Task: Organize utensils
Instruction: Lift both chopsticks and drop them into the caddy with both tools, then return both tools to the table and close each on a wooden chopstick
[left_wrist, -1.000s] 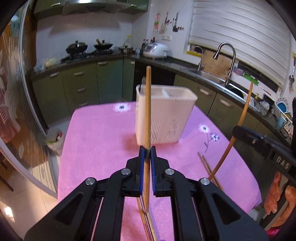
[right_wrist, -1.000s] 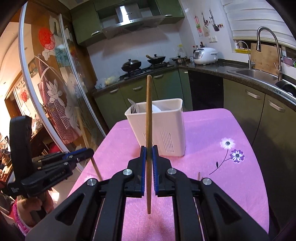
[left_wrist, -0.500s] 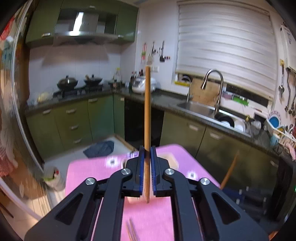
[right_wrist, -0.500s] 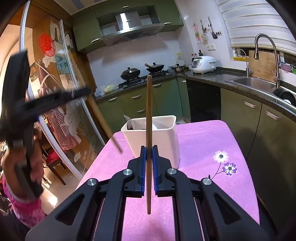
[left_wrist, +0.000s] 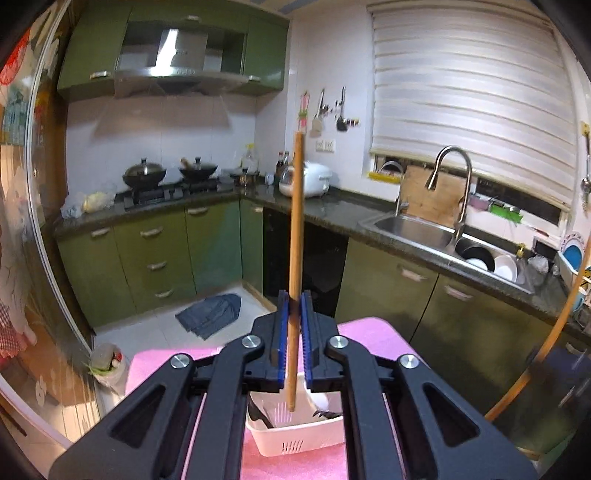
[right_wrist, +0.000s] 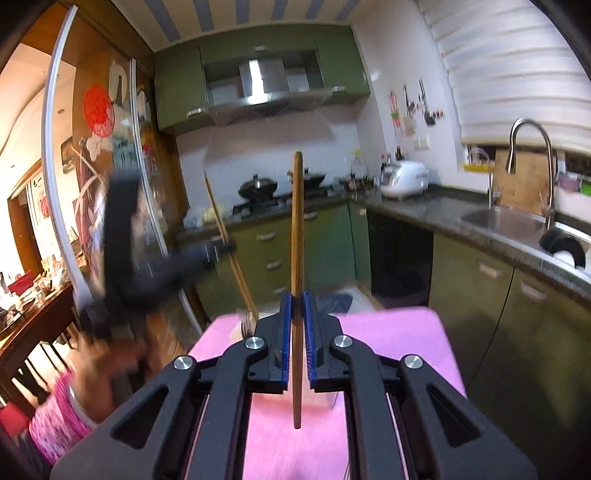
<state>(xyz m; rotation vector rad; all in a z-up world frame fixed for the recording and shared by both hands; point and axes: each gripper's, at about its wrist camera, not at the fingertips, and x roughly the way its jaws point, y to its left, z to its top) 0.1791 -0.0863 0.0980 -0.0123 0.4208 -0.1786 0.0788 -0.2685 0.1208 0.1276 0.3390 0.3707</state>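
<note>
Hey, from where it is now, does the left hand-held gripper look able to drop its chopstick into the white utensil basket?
Probably yes. The left hand-held gripper holds its chopstick upright with the lower tip right over the open basket, and nothing blocks the way down.

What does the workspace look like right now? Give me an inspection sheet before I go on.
Surface: pink tablecloth covers the table; its near part is hidden by the grippers.
Job's things: white utensil caddy on the cloth, some utensils already inside; one wooden chopstick upright in the left gripper, its tip over the caddy; a second chopstick upright in the right gripper.
Clutter: nothing seen on the visible cloth.
Grippers: left gripper shut on its chopstick; right gripper shut on its chopstick.
Cables: nothing seen.
Surroundings: green kitchen cabinets, sink with faucet, rice cooker, grey cloth on floor.
</note>
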